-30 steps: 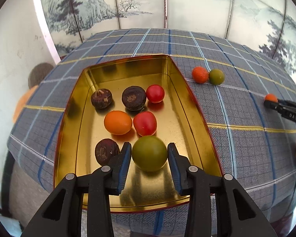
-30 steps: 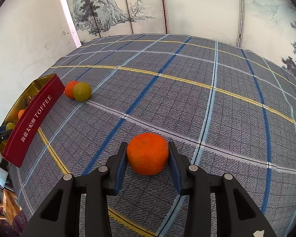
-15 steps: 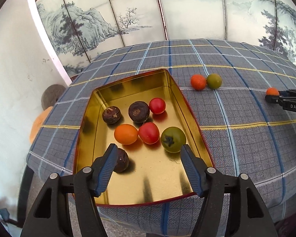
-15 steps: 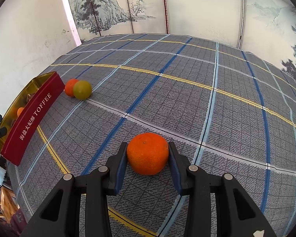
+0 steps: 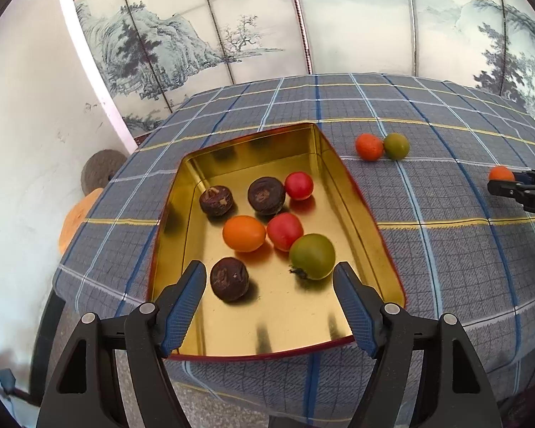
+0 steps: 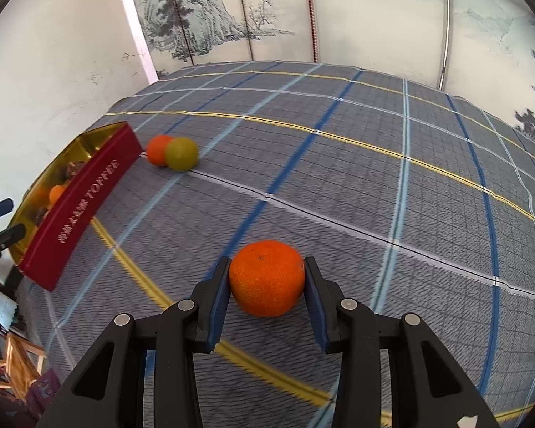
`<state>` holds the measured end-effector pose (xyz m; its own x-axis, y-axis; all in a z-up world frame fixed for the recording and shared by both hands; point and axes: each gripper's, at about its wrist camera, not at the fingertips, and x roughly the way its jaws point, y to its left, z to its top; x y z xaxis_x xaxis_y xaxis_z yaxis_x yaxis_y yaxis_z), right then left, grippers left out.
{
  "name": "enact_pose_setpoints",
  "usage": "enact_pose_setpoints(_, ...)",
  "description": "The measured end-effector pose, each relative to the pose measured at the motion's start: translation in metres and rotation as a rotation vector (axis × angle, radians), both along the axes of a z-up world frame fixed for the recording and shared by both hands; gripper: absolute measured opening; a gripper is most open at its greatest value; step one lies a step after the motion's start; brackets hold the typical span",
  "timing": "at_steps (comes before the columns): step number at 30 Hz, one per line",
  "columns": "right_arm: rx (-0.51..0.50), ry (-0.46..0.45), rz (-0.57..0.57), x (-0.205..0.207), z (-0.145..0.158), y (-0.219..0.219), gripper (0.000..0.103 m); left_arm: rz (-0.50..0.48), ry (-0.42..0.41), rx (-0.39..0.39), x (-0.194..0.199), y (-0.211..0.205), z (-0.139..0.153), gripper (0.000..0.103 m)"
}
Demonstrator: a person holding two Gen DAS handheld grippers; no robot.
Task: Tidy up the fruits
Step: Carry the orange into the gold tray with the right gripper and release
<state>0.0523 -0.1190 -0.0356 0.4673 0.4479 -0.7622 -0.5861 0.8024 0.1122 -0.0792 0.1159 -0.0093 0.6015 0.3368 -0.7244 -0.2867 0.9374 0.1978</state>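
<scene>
A gold tin [image 5: 360,210] with red outer walls sits on the plaid table and holds several fruits: a green tomato [image 5: 312,256], red ones, an orange one and dark brown ones. My left gripper [image 5: 269,306] is open and empty above the tin's near end. My right gripper [image 6: 266,285] is shut on an orange mandarin [image 6: 266,277], held just above the cloth; it also shows in the left wrist view [image 5: 501,173]. An orange fruit [image 5: 368,146] and a green fruit [image 5: 396,146] lie touching on the cloth right of the tin, also in the right wrist view [image 6: 180,153].
The plaid tablecloth [image 6: 374,164] covers the table; its edge drops off just below the tin's near side [image 5: 303,385]. A painted folding screen [image 5: 303,18] stands behind the table. A white wall is at the left.
My left gripper opened, let go of the green tomato in the tin and pulled back and up. My right gripper, still holding the mandarin, lifted and shifted so the tin looks closer.
</scene>
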Motion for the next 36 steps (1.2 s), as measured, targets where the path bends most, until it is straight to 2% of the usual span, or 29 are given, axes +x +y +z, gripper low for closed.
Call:
enact_pose_setpoints(7, 0.027, -0.030, 0.057, -0.019, 0.024, 0.023, 0.037, 0.040, -0.013, -0.028, -0.012, 0.016, 0.000, 0.074)
enact_pose_setpoints(14, 0.058, -0.067, 0.174, -0.047, 0.050, 0.066, 0.037, 0.071, -0.026, -0.052, -0.027, 0.031, 0.002, 0.074)
enact_pose_setpoints(20, 0.076, -0.062, 0.275, -0.069, 0.059, 0.109, 0.037, 0.104, -0.033, -0.062, -0.040, 0.043, 0.004, 0.074)
enact_pose_setpoints(24, 0.097, -0.035, 0.349, -0.081, 0.059, 0.142, 0.037, 0.130, -0.029, -0.075, -0.049, 0.054, 0.003, 0.074)
enact_pose_setpoints(32, 0.053, -0.001, 0.487, -0.107, 0.040, 0.212, 0.037, 0.156, -0.037, -0.066, -0.062, 0.067, 0.004, 0.075)
enact_pose_setpoints(36, 0.030, 0.016, 0.513, -0.111, 0.030, 0.230, 0.037, 0.164, -0.046, -0.060, -0.065, 0.072, 0.005, 0.082)
